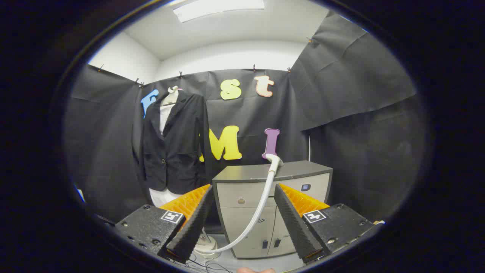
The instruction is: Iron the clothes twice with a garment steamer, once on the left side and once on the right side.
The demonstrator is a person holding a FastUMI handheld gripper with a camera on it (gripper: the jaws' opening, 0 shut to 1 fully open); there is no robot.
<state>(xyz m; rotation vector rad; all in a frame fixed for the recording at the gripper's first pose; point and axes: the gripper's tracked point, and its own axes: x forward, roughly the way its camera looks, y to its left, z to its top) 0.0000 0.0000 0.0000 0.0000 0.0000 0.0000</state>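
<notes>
Ridged, saw-toothed inner faces on both fingers of the hand-held gripper (pixel 242 191). Fingers spread wide, released, nothing between the pads, nothing touched. Square marker tag on each finger block.

Landmark: the cabinet (pixel 273 208), grey top, pale drawer fronts, standing just ahead of the fingers and framed by the gap between them.

Nearest, low in front of the cabinet: a pale hose (pixel 257 212) curving up across the cabinet's front, from a round whitish base (pixel 206 244) on the floor at the cabinet's lower left corner. Thin dark cables on the floor beside that base. A sliver of a fingertip, likely the person's, just under the cabinet's foot; too little visible to say more.

On the cabinet's top, at its front edge: the steamer head (pixel 273 161), white, resting there with the hose running down from it. It lies beyond the fingertips, apart from both fingers.

Cabinet front: small round knob on the upper drawer, a small lit panel toward its right end, two doors below.

Left of the cabinet and further back: the black jacket (pixel 172 144), hung upright on a hanger against the booth wall, over a white shirt showing at collar and hem. One button visible at the waist. Jacket well apart from the steamer head.

Above the wall: white ceiling, one light panel (pixel 218 8).
</notes>
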